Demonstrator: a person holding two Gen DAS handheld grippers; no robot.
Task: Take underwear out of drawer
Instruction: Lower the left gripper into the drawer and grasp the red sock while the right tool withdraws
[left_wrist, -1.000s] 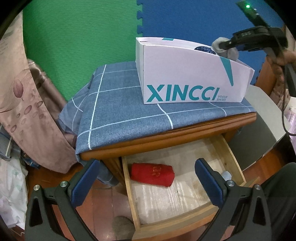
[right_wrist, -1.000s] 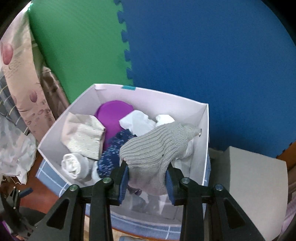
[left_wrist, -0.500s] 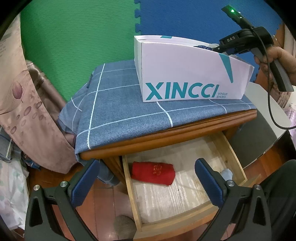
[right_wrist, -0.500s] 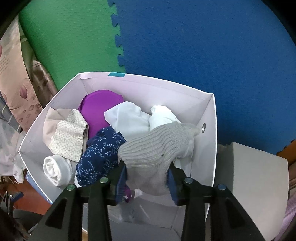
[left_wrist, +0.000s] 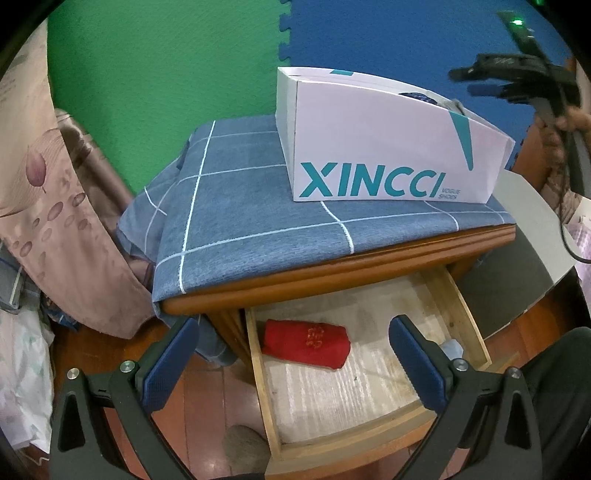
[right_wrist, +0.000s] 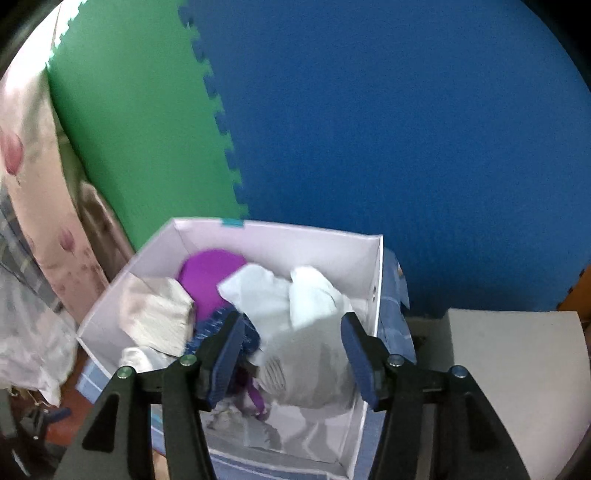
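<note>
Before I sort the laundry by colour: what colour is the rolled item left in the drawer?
Red, with a small gold mark: the rolled item, clearest in the left wrist view.

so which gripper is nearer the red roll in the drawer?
Left. The left gripper hangs open just above the drawer, the red roll between its fingers in view. The right gripper is up over the white box.

Evenly lit fisheye views; right view motion-blurred.
</note>
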